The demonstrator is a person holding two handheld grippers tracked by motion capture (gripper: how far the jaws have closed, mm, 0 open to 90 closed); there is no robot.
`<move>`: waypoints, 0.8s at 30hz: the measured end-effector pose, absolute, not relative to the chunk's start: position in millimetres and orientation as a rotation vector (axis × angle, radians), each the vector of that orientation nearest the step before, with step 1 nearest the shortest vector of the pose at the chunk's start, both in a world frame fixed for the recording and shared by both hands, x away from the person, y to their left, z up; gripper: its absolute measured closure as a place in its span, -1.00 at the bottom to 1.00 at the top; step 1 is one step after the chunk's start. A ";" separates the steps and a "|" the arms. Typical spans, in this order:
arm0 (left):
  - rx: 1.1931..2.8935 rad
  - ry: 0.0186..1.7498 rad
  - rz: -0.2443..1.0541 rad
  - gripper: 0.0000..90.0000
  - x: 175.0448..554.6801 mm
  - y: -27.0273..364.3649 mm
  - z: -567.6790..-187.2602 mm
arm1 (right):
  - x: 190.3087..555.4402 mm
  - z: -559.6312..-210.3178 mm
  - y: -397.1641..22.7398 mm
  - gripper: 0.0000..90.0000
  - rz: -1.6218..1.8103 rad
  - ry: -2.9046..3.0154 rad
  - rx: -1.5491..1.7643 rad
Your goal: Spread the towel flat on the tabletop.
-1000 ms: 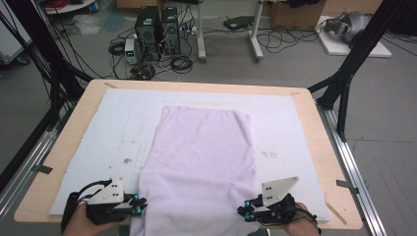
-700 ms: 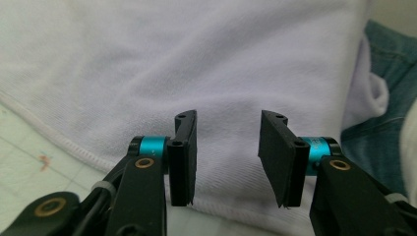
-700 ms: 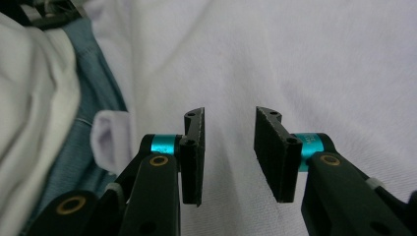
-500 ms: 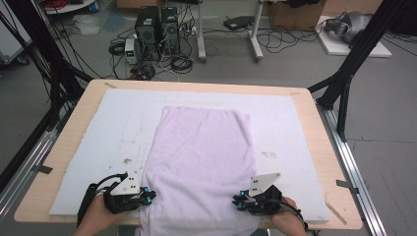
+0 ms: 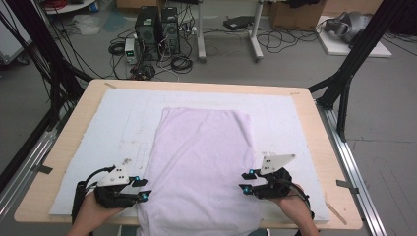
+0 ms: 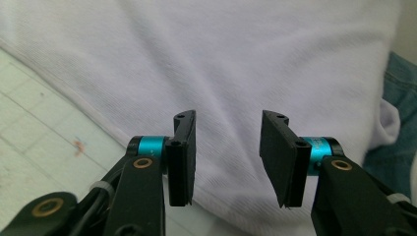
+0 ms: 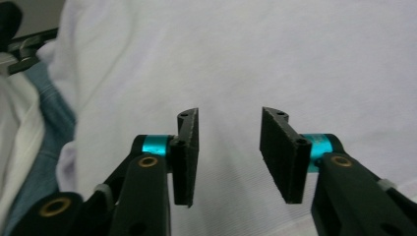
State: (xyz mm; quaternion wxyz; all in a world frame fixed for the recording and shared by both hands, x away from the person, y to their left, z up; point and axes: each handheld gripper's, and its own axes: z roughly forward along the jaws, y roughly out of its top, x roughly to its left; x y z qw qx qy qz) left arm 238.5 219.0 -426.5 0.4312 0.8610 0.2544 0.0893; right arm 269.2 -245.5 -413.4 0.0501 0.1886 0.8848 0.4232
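A lavender cloth [image 5: 201, 162] lies spread flat on the white mat [image 5: 113, 123], and its near end hangs over the table's front edge. My left gripper [image 5: 142, 189] sits at the cloth's near left edge, pointing inward. My right gripper [image 5: 245, 181] sits at the near right edge, facing it. In the left gripper view the left gripper [image 6: 226, 147] is open over the cloth [image 6: 236, 59], with nothing between its pads. The right gripper [image 7: 229, 147] is likewise open above the cloth [image 7: 275, 54]. Both pairs of jaws have just been opening.
The wooden table [image 5: 314, 123] borders the mat on all sides. Black frame poles [image 5: 351, 64] stand at the back corners, with computers and cables [image 5: 157, 34] on the floor behind. Blue denim [image 6: 393, 132] of the person's leg lies just past the cloth's hanging end.
Both grippers have moved in to the cloth's near side edges and a little up the table. Their jaws now stand apart.
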 end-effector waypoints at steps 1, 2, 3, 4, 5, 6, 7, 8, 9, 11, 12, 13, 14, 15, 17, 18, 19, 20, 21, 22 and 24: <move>2.136 0.648 0.218 0.26 242.5 218.3 -426.2 | 271.8 -412.9 -245.8 0.25 1.292 2.683 0.586; 2.131 0.658 0.217 0.23 246.6 217.6 -425.6 | 274.8 -411.8 -246.1 0.19 1.297 2.674 0.604; 2.118 0.670 0.222 0.22 250.0 216.9 -424.8 | 278.1 -410.6 -246.4 0.15 1.303 2.654 0.619; 2.099 0.682 0.225 0.20 253.1 215.9 -424.0 | 281.4 -409.6 -246.4 0.12 1.310 2.638 0.633; 2.092 0.690 0.225 0.17 256.2 214.7 -422.8 | 285.6 -408.5 -246.7 0.09 1.311 2.638 0.647; 2.088 0.695 0.235 0.14 258.9 213.6 -421.5 | 289.7 -407.6 -246.7 0.06 1.311 2.635 0.659; 2.083 0.701 0.238 0.10 262.3 212.2 -420.1 | 293.9 -406.5 -246.8 0.04 1.306 2.631 0.665; 2.080 0.707 0.242 0.05 264.5 211.5 -419.3 | 298.9 -405.0 -246.5 0.00 1.304 2.628 0.685; 2.072 0.717 0.244 0.04 267.6 211.4 -418.4 | 302.2 -404.1 -246.1 -0.03 1.302 2.625 0.691; 2.056 0.742 0.265 -0.03 273.7 211.8 -416.7 | 309.9 -401.1 -244.8 -0.07 1.280 2.614 0.708; 2.053 0.751 0.281 -0.04 276.8 212.4 -415.4 | 313.3 -399.3 -243.9 -0.12 1.266 2.612 0.715; 2.047 0.758 0.294 -0.05 280.4 212.8 -414.2 | 317.2 -397.9 -243.0 -0.17 1.258 2.607 0.718; 2.039 0.772 0.300 -0.07 284.2 212.8 -412.8 | 320.7 -396.3 -242.3 -0.20 1.256 2.604 0.729; 2.026 0.786 0.304 -0.09 288.1 212.5 -411.2 | 323.7 -394.9 -242.0 -0.21 1.259 2.598 0.735; 2.012 0.799 0.309 -0.12 295.8 210.7 -407.0 | 329.7 -392.3 -241.2 -0.25 1.258 2.588 0.744; 2.012 0.801 0.321 -0.14 299.3 209.2 -404.2 | 332.8 -391.1 -241.2 -0.26 1.245 2.587 0.743; 2.007 0.803 0.329 -0.16 302.3 207.2 -401.5 | 335.7 -390.1 -241.3 -0.28 1.231 2.589 0.754; 2.001 0.798 0.338 -0.17 304.9 205.4 -399.1 | 338.5 -389.4 -241.5 -0.30 1.243 2.594 0.770; 2.007 0.791 0.351 -0.17 307.3 203.6 -396.6 | 340.9 -388.3 -241.7 -0.30 1.251 2.599 0.773; 2.012 0.789 0.358 -0.17 309.5 201.7 -394.6 | 341.6 -387.2 -242.1 -0.31 1.262 2.592 0.773; 2.014 0.788 0.366 -0.16 313.0 199.6 -392.6 | 342.3 -385.5 -242.9 -0.31 1.268 2.588 0.776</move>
